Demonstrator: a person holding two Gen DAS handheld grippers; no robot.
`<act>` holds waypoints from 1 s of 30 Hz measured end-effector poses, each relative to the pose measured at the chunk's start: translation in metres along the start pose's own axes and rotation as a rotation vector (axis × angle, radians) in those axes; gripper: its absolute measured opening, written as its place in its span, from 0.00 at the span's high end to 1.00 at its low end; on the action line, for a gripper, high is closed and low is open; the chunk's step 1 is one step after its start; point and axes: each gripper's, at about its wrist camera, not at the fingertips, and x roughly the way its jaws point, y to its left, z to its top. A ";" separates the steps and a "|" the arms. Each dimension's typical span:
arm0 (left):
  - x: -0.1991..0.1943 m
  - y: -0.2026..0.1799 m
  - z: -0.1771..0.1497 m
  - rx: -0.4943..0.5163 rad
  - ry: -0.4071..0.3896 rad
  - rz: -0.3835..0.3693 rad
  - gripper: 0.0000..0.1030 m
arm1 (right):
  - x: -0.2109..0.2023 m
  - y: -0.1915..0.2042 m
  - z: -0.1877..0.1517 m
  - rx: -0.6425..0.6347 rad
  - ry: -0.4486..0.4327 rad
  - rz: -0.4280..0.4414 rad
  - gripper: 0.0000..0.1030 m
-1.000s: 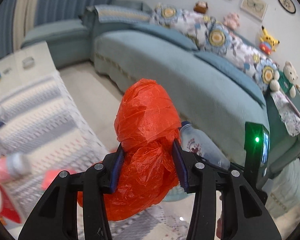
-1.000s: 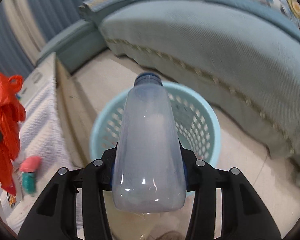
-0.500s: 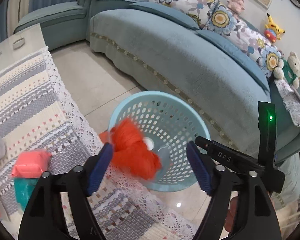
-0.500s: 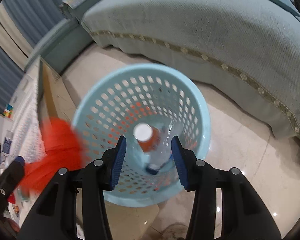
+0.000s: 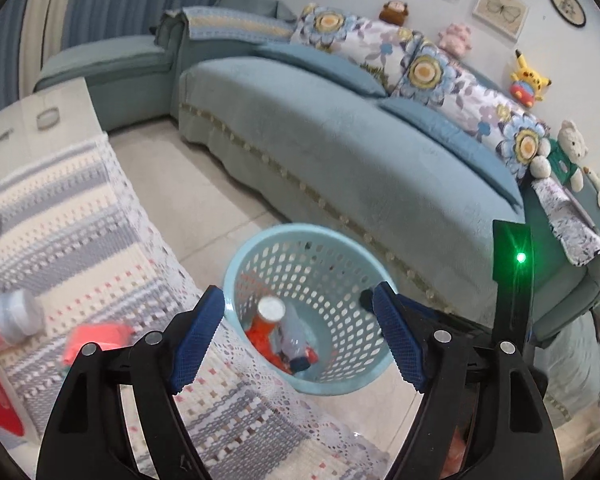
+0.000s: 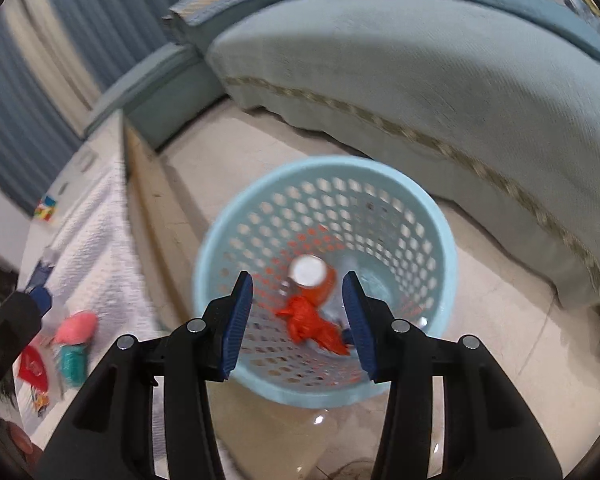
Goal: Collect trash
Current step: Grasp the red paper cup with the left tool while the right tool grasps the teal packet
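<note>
Both grippers now empty over the basket (image 6: 220, 236).
Bag (image 6: 312, 324) and bottle (image 5: 292, 336) lie inside; left gripper (image 5: 300, 336) just opened wide, right gripper (image 6: 298, 320) gapes narrower.

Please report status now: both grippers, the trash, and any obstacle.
Left gripper open, empty. Right gripper open, empty. Orange bag and bottles in blue basket. Nothing in the way.
</note>
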 end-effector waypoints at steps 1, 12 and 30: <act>-0.010 -0.001 0.003 0.004 -0.019 -0.001 0.28 | -0.006 0.009 -0.001 -0.026 -0.017 0.013 0.58; -0.157 0.057 -0.015 -0.060 -0.228 0.188 0.27 | -0.054 0.128 -0.032 -0.331 -0.129 0.113 0.58; -0.107 0.185 -0.086 -0.310 0.005 0.345 0.27 | 0.004 0.205 -0.096 -0.424 0.004 0.171 0.53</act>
